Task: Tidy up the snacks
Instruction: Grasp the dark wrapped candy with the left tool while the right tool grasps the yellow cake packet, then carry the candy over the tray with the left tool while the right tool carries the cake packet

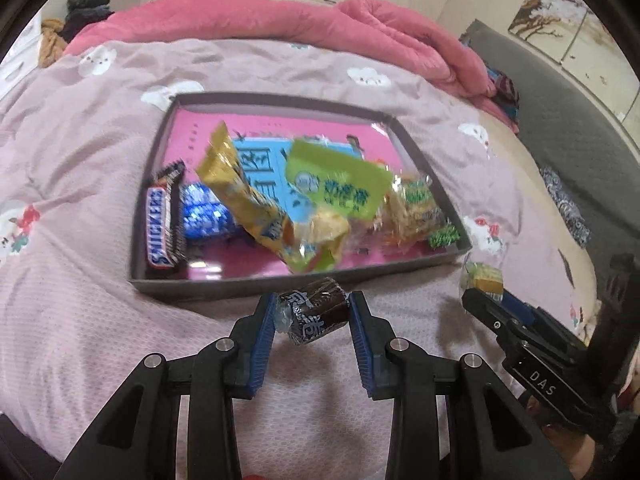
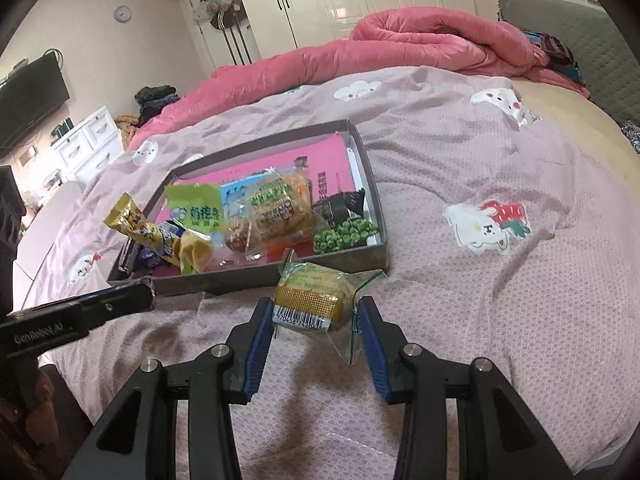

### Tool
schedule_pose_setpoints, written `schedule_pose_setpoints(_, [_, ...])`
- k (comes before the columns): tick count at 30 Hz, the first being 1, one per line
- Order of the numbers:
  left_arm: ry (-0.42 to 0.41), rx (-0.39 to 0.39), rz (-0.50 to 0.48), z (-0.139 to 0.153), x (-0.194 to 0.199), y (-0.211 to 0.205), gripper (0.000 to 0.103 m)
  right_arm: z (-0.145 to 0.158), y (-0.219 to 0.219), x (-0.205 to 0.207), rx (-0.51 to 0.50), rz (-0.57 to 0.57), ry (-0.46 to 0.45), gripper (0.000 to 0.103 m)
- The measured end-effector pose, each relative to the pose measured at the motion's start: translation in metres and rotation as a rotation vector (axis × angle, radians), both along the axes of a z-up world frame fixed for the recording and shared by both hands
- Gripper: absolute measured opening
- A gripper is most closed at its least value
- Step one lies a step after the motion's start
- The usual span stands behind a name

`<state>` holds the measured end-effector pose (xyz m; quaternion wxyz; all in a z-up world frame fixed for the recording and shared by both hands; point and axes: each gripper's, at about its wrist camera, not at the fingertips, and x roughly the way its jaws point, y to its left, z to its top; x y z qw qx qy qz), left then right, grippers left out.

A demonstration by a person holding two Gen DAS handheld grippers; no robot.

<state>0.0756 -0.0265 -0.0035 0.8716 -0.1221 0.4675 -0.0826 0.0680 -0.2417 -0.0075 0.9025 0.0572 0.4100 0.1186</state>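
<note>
**Both tongs carry snacks at the near rim of the tray**

The dark tray (image 1: 256, 284) lies on the bed's pink cartoon-print cover (image 1: 80, 160). Inside it, a Snickers bar (image 1: 160, 226) leans on the left wall, with a blue foil pack (image 1: 204, 212) beside it, then a tilted yellow packet (image 1: 256, 200), a green packet (image 1: 340, 184) and a green-pea bag (image 2: 346, 236) in the near right corner. A rumpled pink quilt (image 1: 320, 24) lies beyond the tray.

Just before the tray's near wall, the left tongs (image 1: 312, 316) pinch a dark wrapped candy (image 1: 316, 314) between their blue pads, angled downward. To the right of it, near the tray's near right corner, the right tongs (image 2: 316, 316) grip a clear-wrapped yellow pastry (image 2: 312, 300), also tilted down. Nothing stands between either snack and the tray.
</note>
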Motion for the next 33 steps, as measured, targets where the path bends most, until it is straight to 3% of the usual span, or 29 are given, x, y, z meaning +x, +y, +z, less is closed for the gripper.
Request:
schedule_pose_setpoints(15, [-0.061,0.051,0.107,0.018,0.000,0.044,0.037,0.025,0.000,0.010,-0.021,0.004,-0.109,0.043])
schedule_pose_setpoints(33, [-0.054,0.102,0.089,0.005,0.025,0.030,0.037,0.035,0.002,0.025,-0.026,0.033,-0.159,0.043])
